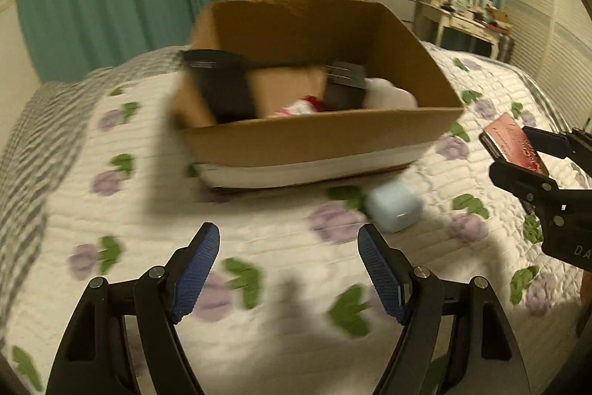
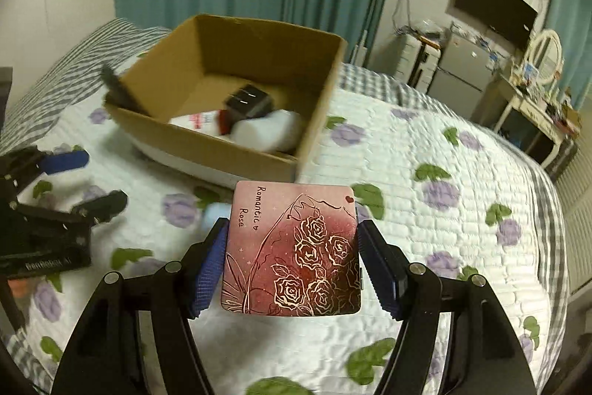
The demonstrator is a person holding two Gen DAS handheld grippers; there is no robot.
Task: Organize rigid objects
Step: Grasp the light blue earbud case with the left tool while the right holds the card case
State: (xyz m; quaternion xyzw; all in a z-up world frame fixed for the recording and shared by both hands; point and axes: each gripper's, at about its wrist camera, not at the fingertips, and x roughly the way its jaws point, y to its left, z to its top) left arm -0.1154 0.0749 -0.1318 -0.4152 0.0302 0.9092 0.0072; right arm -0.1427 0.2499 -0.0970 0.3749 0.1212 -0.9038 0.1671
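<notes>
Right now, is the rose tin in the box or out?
Out: the rose tin is clamped in the right gripper, short of the cardboard box.

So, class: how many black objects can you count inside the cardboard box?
2: a large one leaning at the left wall, a small one mid-box. More may be hidden.

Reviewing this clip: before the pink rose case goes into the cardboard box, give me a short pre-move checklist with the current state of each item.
1. Right tool shut on the rose case, pads on both side edges: ok.
2. Case level and not slipping: looks level; slip cannot tell from one moment.
3. Cardboard box open at the top, with free floor near its back wall: ok.
4. Path from case to box free of the left tool: ok, it is off to the side, open and empty.
5. Light blue object on the quilt, outside the box, not yet sorted: not ok.
6. Box contents stable: cannot tell, the picture is blurred.
</notes>
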